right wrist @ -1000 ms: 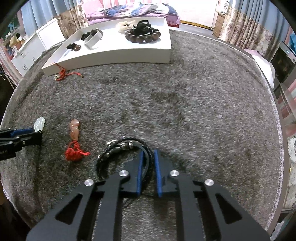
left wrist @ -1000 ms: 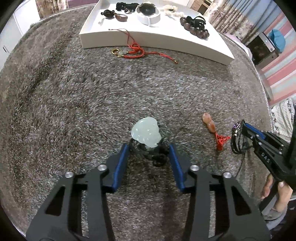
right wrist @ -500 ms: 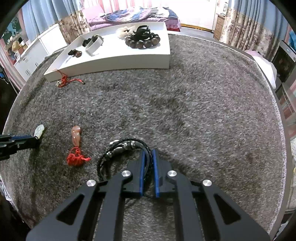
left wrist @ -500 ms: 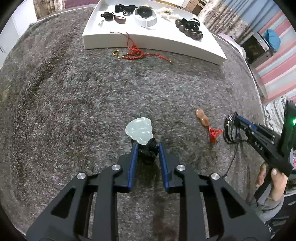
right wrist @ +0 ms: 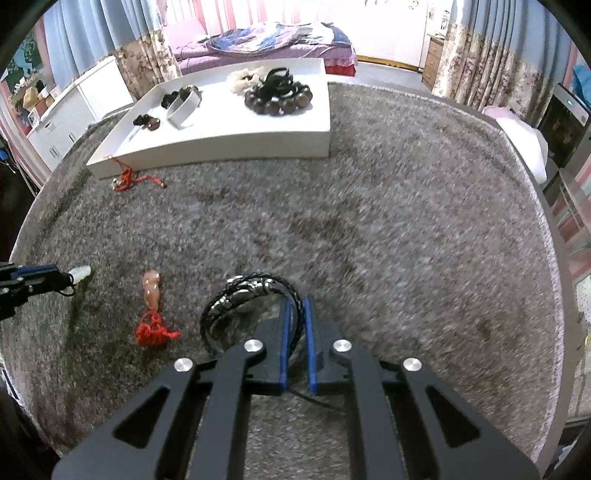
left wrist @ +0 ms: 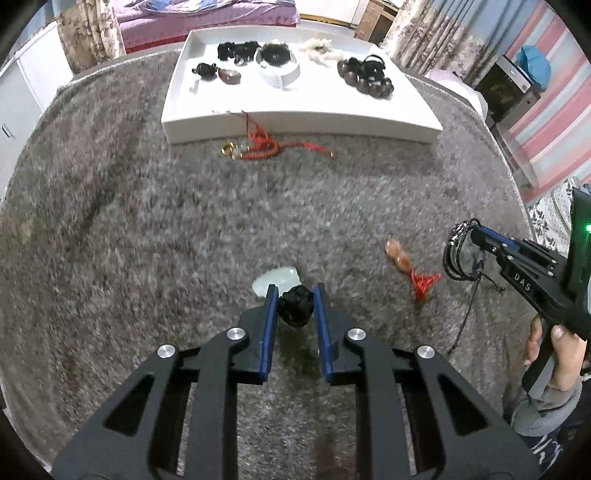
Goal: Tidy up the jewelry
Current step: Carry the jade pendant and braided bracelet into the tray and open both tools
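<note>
- Grey shaggy carpet [left wrist: 184,229] fills both views; a bed [right wrist: 266,33] and curtains [right wrist: 476,66] show along the top of the right wrist view.
- At the top centre of the left wrist view sits a white tray [left wrist: 295,110] holding dark wooden beads [left wrist: 367,81], a white bangle [left wrist: 279,68], a whitish fluffy piece [left wrist: 319,48] and some small dark pieces [left wrist: 236,50].
- A red cord with a gold clasp [left wrist: 258,147] lies on the carpet just in front of the tray's near wall, with one strand running up over the rim.
- The left tool [left wrist: 295,295], in the lower centre of its own view, is closing its blue pads onto a black knotted cord [left wrist: 295,306], which sits between them; the pads press on it.
- A pale green pendant [left wrist: 277,280] hangs off that knot just beyond the tips, partly hidden behind the left pad.
- The right tool [right wrist: 297,314] stands nearly closed, pinching a black braided bracelet [right wrist: 240,299] whose loops stick out to the left of its tips; a thin black cord trails back under it.
- In the left wrist view the right tool appears at the right edge, bracelet dangling, with a hand [left wrist: 561,350] on its grip.
- An orange stone charm with a red tassel [right wrist: 151,306] lies on the carpet between the two tools, touching neither.
</note>
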Available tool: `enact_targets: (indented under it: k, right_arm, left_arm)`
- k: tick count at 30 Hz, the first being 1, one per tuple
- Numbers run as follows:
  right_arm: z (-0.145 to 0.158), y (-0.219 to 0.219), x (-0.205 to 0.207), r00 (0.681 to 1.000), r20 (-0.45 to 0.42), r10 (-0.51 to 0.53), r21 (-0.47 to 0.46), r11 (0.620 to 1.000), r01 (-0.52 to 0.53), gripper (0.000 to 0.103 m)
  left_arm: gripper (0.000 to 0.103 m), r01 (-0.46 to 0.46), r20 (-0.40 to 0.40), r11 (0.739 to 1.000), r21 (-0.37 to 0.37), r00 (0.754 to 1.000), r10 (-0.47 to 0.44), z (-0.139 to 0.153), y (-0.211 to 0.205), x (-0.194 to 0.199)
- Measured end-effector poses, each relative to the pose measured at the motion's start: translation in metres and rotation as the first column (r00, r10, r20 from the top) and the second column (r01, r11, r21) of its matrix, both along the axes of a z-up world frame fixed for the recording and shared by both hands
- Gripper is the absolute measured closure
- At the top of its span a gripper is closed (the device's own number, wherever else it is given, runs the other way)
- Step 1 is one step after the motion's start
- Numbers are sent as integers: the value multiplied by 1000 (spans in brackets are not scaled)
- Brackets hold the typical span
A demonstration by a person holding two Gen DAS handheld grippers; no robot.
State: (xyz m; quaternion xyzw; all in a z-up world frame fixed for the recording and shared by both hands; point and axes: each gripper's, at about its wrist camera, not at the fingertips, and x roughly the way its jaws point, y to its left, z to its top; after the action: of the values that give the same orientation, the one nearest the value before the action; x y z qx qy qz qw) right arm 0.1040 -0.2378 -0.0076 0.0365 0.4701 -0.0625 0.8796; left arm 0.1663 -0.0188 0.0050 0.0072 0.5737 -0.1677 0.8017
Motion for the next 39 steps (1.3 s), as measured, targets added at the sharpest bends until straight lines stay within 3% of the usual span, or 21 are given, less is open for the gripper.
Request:
enact_targets:
  k: [12,18,22,28,35,37,39]
  right_arm:
    - [74,-10,41,988,153,19,-63,998,-10,96]
    - [115,-9,84,974,222,33,-77,997,-16,96]
    - [126,-5,114,968,248,33,-90,996,-11,96]
    - [117,-2,154,966,259,19,-111,994,10,96]
    - [64,-5,183,982,187,11,-123,992,13,96]
    - [50,-7,187,988,157,9,-112,994,9,96]
    - [40,-9,190,991,131,6,-113,994,9,96]
  left_arm:
    - [87,-52,88,999,5,995,52,50,21,46]
    - [86,-63,172,998,7,983,61,85,14,88]
    - [86,-54,199,999,5,979,52,92,6,116]
    - [86,-56,204,998,13,977,52,68,-1,156]
    - [86,-64,151,997,42,987,57,17,-3,185]
    - [86,-52,141,999,12,989,50,10,0,186]
    - [86,-49,142,998,28,989,45,6,-1,184]
